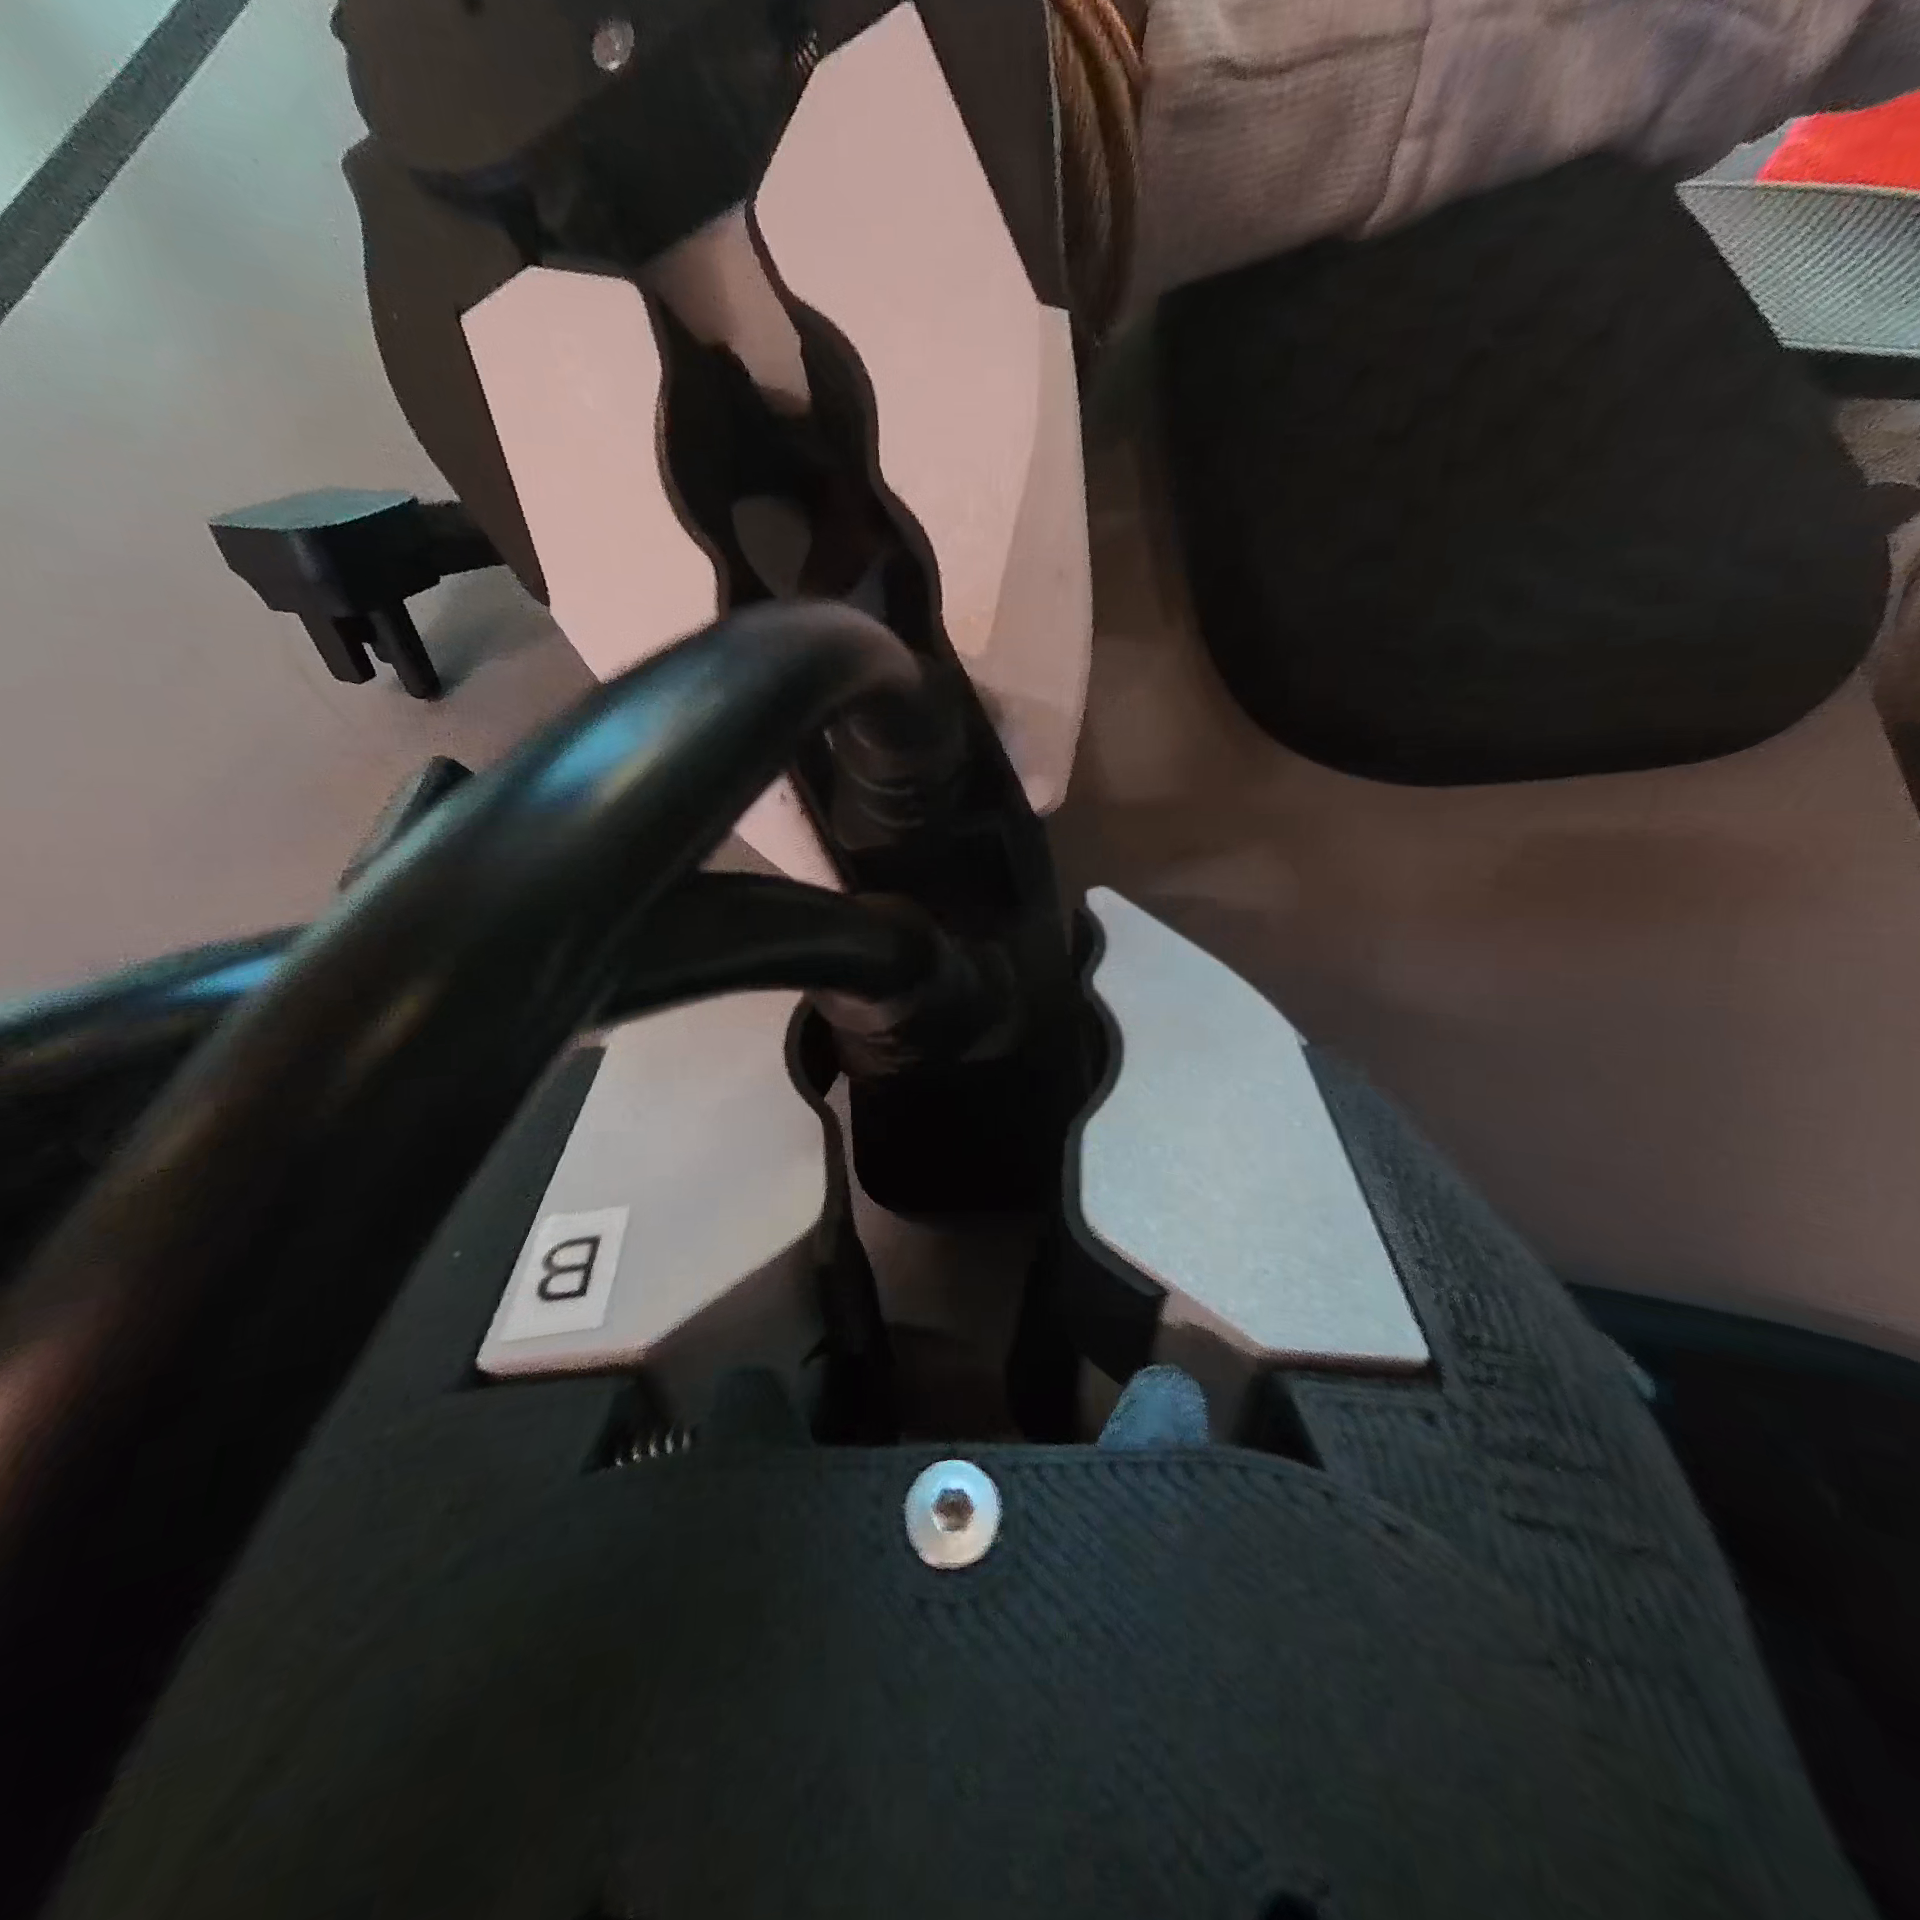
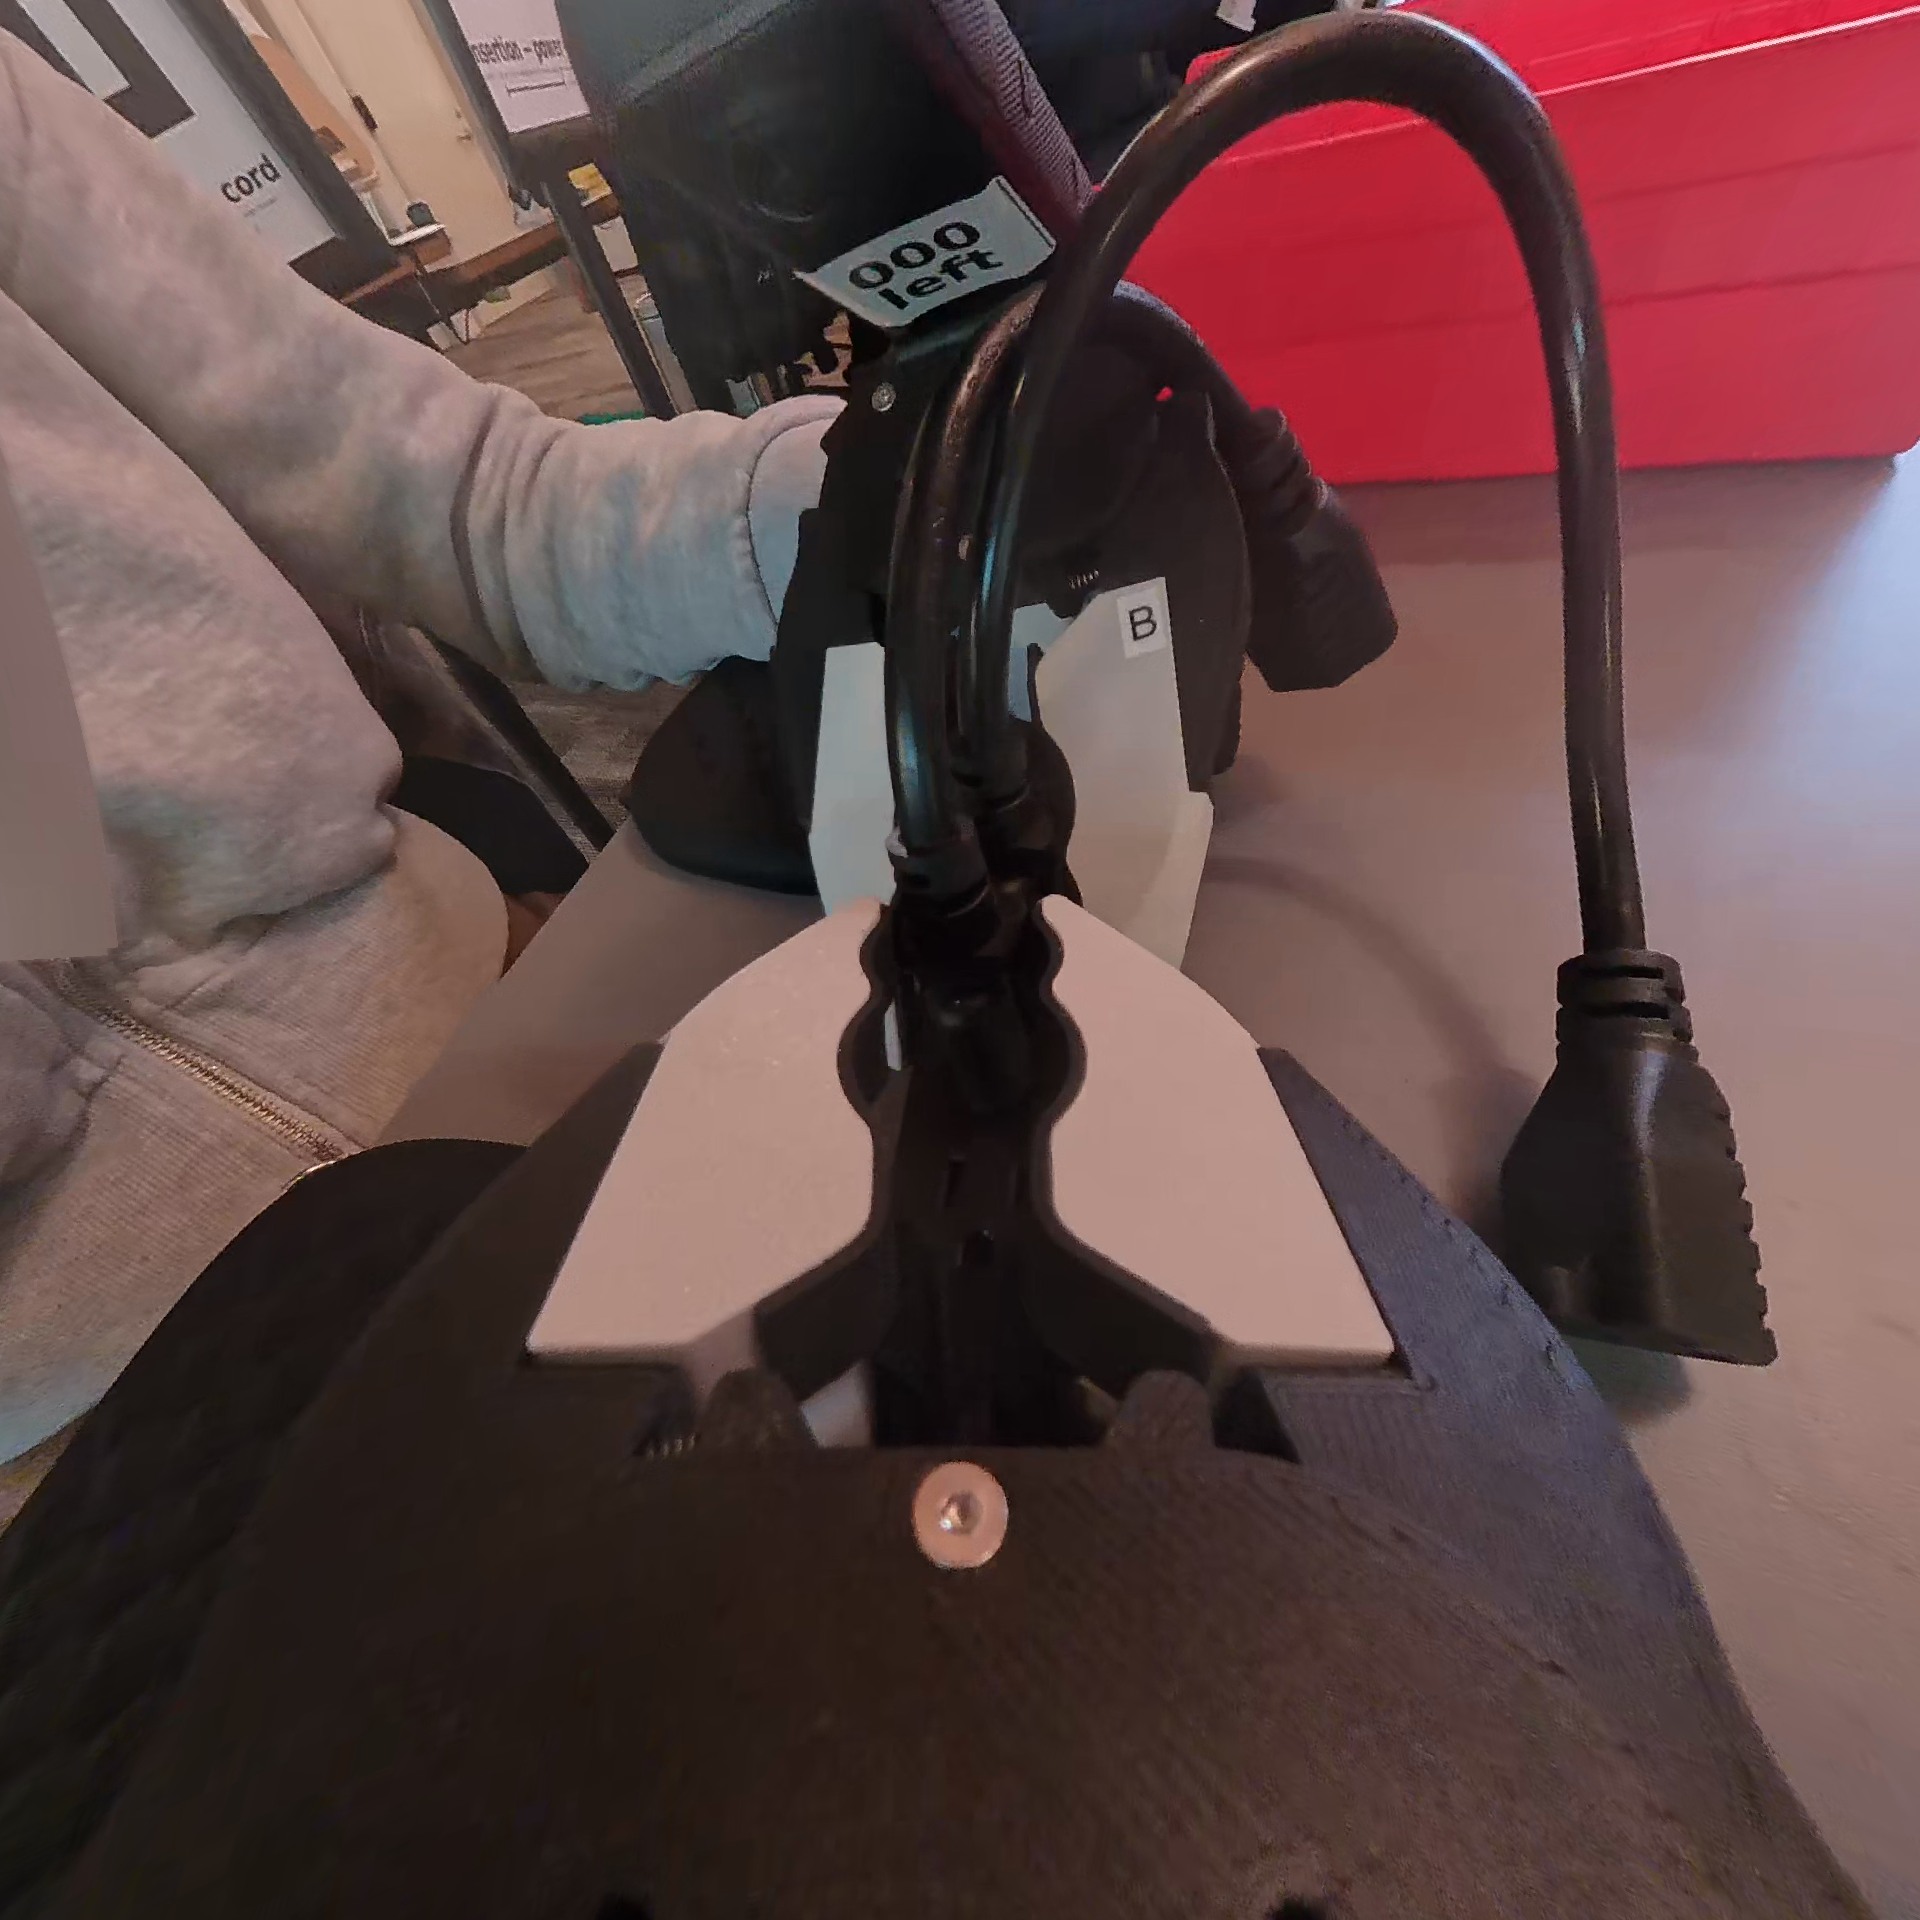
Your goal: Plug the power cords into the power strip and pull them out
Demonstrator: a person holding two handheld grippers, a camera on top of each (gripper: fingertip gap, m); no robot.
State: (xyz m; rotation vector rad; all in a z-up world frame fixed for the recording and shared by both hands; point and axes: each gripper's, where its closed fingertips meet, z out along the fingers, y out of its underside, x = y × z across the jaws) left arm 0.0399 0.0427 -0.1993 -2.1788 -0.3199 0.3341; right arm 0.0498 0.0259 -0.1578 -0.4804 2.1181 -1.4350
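Note:
A black hub (image 1: pixel 956 1132) with two thick black cords (image 1: pixel 582 790) running into it is clamped between both grippers above the grey table. My left gripper (image 1: pixel 951 997) is shut on its near end. My right gripper (image 1: pixel 790 499) reaches in from the far side and is shut on the same piece. In the right wrist view my right gripper (image 2: pixel 961 935) pinches the cord ends (image 2: pixel 935 883), with the left gripper (image 2: pixel 997 800) opposite it. One cord (image 2: pixel 1538 312) arches over to a black socket end (image 2: pixel 1631 1205) resting on the table. A loose black plug (image 1: pixel 322 582) lies on the table.
A red bin (image 2: pixel 1558 260) stands at the table's far side. Another black connector (image 2: pixel 1309 582) hangs beside the left gripper. A person's grey sleeve (image 2: pixel 416 468) holds the left gripper. A black chair seat (image 1: pixel 1507 468) is beyond the table edge. Less than 4 cm separates the two grippers' tips. Both grippers' tips are roughly 15 cm from the loose black plug (image 1: pixel 322 582).

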